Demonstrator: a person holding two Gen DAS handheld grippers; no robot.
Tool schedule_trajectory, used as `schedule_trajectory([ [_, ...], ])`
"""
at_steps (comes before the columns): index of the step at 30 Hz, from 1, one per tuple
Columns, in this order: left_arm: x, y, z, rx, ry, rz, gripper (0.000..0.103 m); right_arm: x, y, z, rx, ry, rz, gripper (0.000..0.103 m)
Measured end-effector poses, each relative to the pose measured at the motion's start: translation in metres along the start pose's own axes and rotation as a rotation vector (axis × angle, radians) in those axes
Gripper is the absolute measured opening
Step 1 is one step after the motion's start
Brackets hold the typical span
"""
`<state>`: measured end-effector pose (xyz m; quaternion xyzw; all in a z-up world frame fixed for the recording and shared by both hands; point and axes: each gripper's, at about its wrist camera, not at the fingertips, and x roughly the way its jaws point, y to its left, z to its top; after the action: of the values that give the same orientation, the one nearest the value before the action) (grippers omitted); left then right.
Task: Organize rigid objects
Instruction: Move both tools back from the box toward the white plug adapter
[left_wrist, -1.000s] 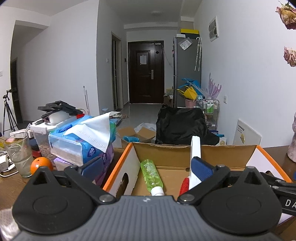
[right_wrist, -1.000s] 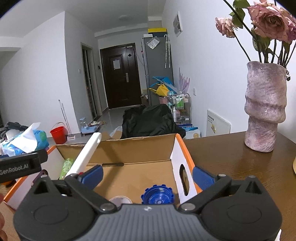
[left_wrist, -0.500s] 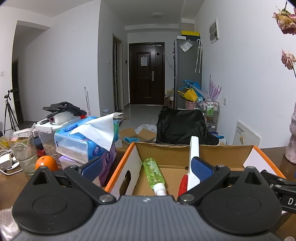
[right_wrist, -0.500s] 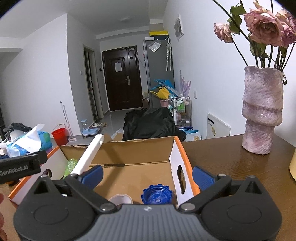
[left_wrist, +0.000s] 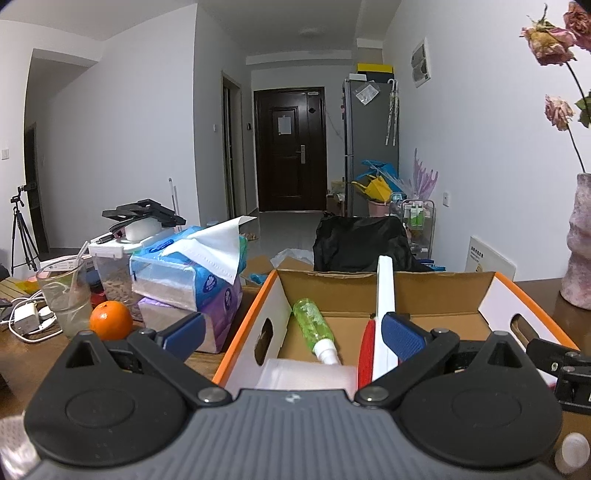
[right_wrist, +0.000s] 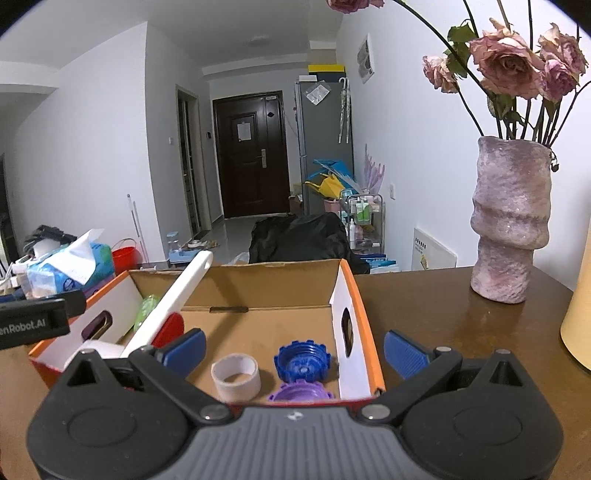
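An orange-rimmed cardboard box (left_wrist: 255, 295) (right_wrist: 364, 317) stands on the wooden table. It holds a green spray bottle (left_wrist: 314, 325), a white-handled red tool (left_wrist: 384, 295) (right_wrist: 177, 291) leaning upright, a white tape roll (right_wrist: 236, 376), a blue toothed cap (right_wrist: 303, 360) and a purple cap (right_wrist: 299, 393). My left gripper (left_wrist: 291, 332) is open and empty over the box's near left edge. My right gripper (right_wrist: 293, 349) is open and empty, straddling the box's right wall above the caps.
Left of the box lie tissue packs (left_wrist: 184, 273), an orange (left_wrist: 110, 319), a glass (left_wrist: 64, 295), a container and cables. A pink vase (right_wrist: 511, 221) with dried roses stands on the table at right, with a yellow object (right_wrist: 578, 310) at the far right edge.
Both grippers have drawn back and risen a little from the box; more of its inside shows, including the tape roll and purple cap. Both stay open.
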<state>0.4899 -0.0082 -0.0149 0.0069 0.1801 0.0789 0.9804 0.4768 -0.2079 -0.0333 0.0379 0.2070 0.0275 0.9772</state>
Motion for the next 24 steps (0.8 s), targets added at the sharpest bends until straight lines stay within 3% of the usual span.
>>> schedule_trajectory([
  [24, -0.068, 0.014, -0.048, 0.036, 0.073, -0.052, 0.103, -0.078, 0.006, -0.045, -0.043, -0.001, 0.061, 0.103],
])
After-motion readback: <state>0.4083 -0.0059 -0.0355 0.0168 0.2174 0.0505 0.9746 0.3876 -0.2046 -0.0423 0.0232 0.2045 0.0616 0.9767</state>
